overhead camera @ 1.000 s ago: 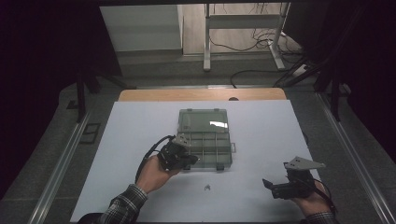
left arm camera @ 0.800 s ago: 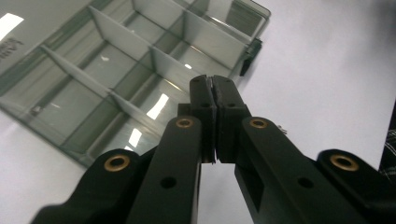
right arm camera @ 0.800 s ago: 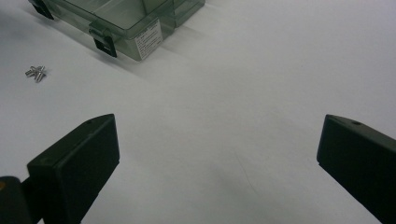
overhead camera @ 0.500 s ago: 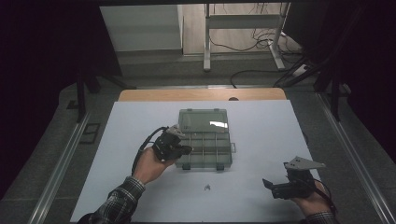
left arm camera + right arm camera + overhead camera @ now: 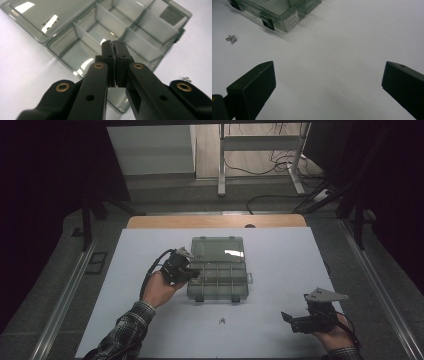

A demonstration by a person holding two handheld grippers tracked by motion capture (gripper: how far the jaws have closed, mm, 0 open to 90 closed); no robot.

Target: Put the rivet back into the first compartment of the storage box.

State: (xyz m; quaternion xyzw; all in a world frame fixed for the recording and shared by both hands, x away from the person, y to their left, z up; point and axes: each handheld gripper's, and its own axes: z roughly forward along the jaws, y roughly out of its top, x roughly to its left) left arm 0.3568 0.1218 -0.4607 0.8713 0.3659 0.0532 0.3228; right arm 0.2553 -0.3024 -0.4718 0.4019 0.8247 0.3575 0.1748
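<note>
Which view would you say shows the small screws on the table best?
The right gripper view: the screws lie sharp and close on the white table, near the box. The high view shows them as a tiny speck; the left gripper view catches a blurred glimpse at its edge.

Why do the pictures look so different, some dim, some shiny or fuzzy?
High view: dark surroundings, lit white table, glare on the box lid. Left gripper view: bright reflections on the clear plastic; the shut left gripper looms large. Right gripper view: the open right gripper looks soft at the edges; small screws blurred.
</note>
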